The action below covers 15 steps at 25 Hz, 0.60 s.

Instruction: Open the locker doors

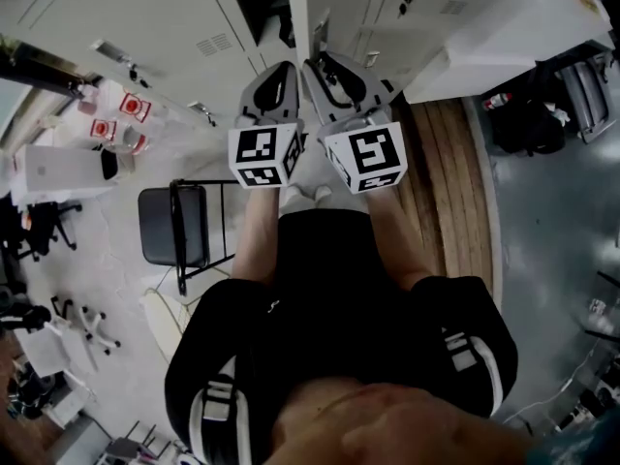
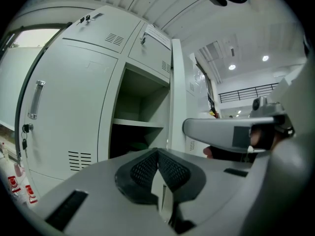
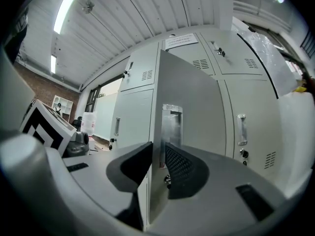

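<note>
Locker door [image 3: 192, 117] clamped in right gripper [image 3: 157, 155] jaws; left gripper [image 2: 158, 155] jaws pressed together.

Seen from my head, the tips of my left gripper [image 1: 284, 66] and right gripper [image 1: 317, 63] crowd the edge of the locker door [image 1: 298, 17], too small to tell what touches what. In the right gripper view that door screens the compartment behind it, and my own claw covers its foot. In the left gripper view the open compartment [image 2: 140, 132] goes dark under its shelf [image 2: 138, 123]; what lies there I cannot tell. The label [image 3: 181, 40] is too small to read.
</note>
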### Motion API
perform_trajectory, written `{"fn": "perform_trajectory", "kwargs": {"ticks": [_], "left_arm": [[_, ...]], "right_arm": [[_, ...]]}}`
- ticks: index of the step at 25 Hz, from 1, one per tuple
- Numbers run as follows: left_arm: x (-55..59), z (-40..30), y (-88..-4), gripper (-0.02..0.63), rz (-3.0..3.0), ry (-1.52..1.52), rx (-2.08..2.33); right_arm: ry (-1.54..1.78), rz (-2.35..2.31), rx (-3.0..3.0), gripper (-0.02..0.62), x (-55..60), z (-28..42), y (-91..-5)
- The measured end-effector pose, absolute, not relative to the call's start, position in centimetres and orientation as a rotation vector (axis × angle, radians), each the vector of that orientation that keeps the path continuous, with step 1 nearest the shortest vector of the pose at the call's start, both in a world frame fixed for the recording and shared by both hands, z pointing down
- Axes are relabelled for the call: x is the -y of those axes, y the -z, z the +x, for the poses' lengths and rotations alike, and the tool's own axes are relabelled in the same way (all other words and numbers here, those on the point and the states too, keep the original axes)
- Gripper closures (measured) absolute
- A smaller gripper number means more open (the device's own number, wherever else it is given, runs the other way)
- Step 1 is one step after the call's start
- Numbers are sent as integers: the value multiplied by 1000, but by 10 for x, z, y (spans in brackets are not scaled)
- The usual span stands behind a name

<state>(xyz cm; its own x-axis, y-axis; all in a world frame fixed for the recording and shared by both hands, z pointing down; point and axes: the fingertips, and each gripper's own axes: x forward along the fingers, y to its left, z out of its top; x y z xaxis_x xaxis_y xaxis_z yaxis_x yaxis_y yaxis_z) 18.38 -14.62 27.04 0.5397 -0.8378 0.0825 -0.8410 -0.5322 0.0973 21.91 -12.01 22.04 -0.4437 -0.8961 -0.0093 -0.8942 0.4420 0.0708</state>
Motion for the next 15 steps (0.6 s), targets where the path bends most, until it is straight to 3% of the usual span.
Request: {"fn": "perform_trajectory", "kwargs": {"ticks": [5,15], "left_arm": [[136,201,-271,597,2670,-51,1408],[118,237,-260,597,2717,-41,1355]], "right_arm": [[108,1650,2636,539,107,228,-221],[52,1656,2686,548,87,262,-220]]}}
